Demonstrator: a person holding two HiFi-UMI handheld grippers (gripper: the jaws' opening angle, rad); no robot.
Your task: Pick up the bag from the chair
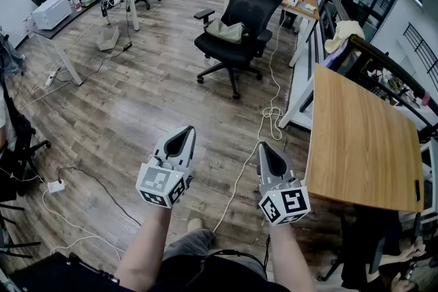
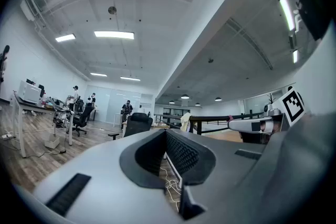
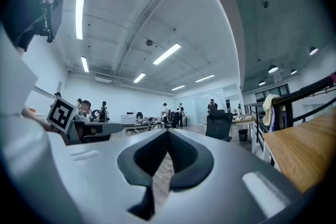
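the bag (image 1: 226,31) lies on the seat of the black chair (image 1: 256,0), far up the room and well apart from both grippers. it is olive and slumped, with its long axis running left to right across the seat in the head view. which end is its opening cannot be told at this size. only the head view shows it. in the left gripper view the chair (image 2: 137,124) is small and seen level, and in the right gripper view (image 3: 219,124) it shows as a dark shape, with no bag to make out in either.

the only print in sight is the black-and-white square markers on the gripper cubes.

the left gripper (image 1: 186,131) and right gripper (image 1: 263,147) point level up the room over the wood floor (image 1: 137,113), each with jaws pressed together on nothing.

a white cable (image 1: 272,113) trails along the floor beside a wooden table (image 1: 363,140) at the right. the gripper views add ceiling lights (image 2: 114,34) and distant people (image 3: 178,110), which the head view does not take in.
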